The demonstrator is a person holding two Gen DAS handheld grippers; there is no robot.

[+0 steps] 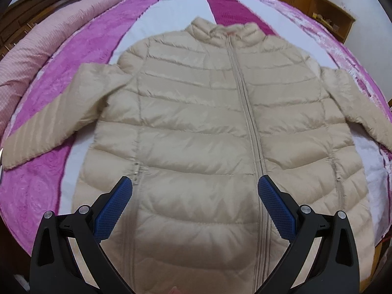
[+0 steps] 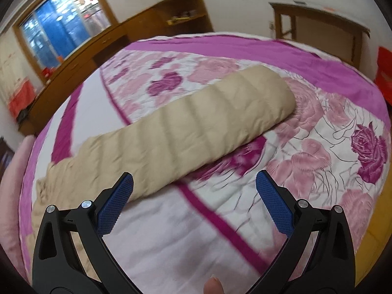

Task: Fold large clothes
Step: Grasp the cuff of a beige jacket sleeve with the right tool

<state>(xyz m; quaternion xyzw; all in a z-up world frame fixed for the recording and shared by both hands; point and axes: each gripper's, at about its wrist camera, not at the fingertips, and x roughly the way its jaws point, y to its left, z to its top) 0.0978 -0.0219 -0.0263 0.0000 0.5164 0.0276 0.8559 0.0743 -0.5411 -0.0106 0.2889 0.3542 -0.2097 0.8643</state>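
1. The beige jacket (image 1: pixel 196 122) lies flat and zipped on the bed (image 1: pixel 49 78), collar at the far end, both sleeves spread out to the sides.
2. The left gripper (image 1: pixel 195 183) hangs above the jacket's hem, jaws wide apart, holding nothing.
3. The right gripper (image 2: pixel 194 180) hangs above the jacket's right sleeve (image 2: pixel 196 125), jaws wide apart and empty.
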